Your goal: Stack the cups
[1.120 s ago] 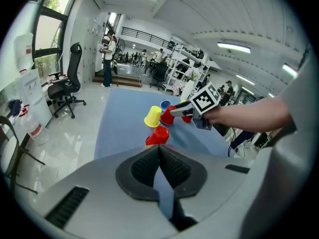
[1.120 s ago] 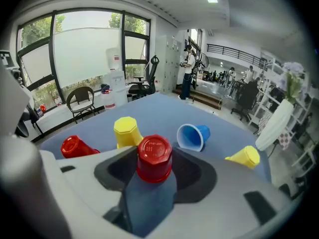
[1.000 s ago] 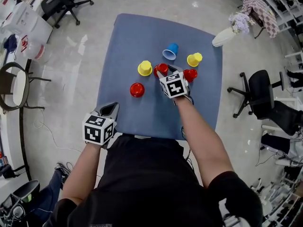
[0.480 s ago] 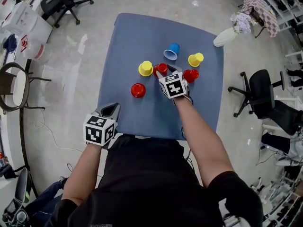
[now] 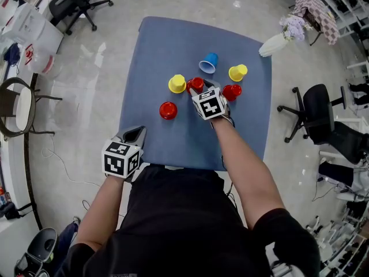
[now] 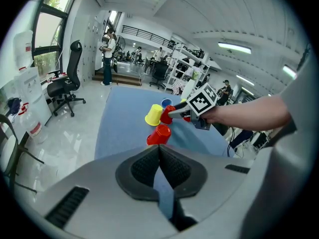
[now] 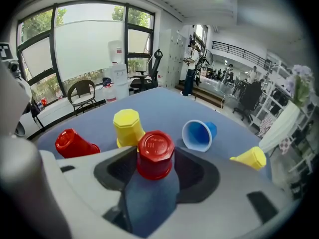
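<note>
Cups: six on blue table. One red cup sits base-up btwn pads of right gripper, which pinch its sides. A yellow cup stands base-up just left of it, a blue cup lies on its side farther back, a 2nd yellow cup lies on its side far right, a 2nd red cup is just right of that gripper, and a 3rd red cup is base-up nearer and to the left. Left gripper at table's near left edge, jaws pressed together w/ nothing btwn them, well apart from the cups.
</note>
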The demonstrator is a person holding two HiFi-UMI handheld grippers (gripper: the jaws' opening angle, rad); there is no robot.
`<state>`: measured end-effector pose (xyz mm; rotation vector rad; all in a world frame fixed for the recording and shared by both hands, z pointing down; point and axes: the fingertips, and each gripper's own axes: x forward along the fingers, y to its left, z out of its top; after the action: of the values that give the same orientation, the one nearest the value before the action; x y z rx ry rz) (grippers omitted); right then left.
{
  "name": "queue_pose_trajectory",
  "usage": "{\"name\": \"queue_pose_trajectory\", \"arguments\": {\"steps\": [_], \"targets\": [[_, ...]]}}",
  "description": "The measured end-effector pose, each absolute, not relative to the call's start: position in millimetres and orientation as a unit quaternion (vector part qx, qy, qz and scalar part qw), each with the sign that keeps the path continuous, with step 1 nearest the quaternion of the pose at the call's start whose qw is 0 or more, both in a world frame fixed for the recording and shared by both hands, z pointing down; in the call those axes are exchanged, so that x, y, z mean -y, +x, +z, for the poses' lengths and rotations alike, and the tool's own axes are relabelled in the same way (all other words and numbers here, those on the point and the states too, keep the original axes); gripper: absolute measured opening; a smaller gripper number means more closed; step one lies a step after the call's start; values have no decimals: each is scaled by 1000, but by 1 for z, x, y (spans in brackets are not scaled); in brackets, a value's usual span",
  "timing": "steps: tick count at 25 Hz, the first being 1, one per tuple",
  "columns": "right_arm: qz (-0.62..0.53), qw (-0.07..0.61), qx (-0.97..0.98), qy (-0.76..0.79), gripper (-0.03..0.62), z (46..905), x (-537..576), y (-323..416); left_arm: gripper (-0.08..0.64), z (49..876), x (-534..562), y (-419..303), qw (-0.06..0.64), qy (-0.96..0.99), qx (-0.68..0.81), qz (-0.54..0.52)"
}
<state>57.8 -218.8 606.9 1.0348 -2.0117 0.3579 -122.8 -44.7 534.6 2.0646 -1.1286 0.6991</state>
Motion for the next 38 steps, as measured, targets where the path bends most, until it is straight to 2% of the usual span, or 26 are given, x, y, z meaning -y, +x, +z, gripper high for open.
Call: {"name": "queue_pose_trajectory", "arguments": {"steps": [18, 27, 33, 38], "targets": [[140, 385, 809, 420, 225, 587, 195, 66, 5, 527, 38, -111, 325, 800, 427, 267], [146, 367, 818, 417, 224, 578, 144, 78, 5, 525, 33, -112, 320, 803, 426, 267], [176, 328, 831, 413, 224, 570, 105, 81, 5, 523, 38, -105, 314, 809, 419, 269], [180, 328, 823, 428, 223, 569, 94, 101, 5, 521, 46, -97, 308, 814, 412, 271]]}}
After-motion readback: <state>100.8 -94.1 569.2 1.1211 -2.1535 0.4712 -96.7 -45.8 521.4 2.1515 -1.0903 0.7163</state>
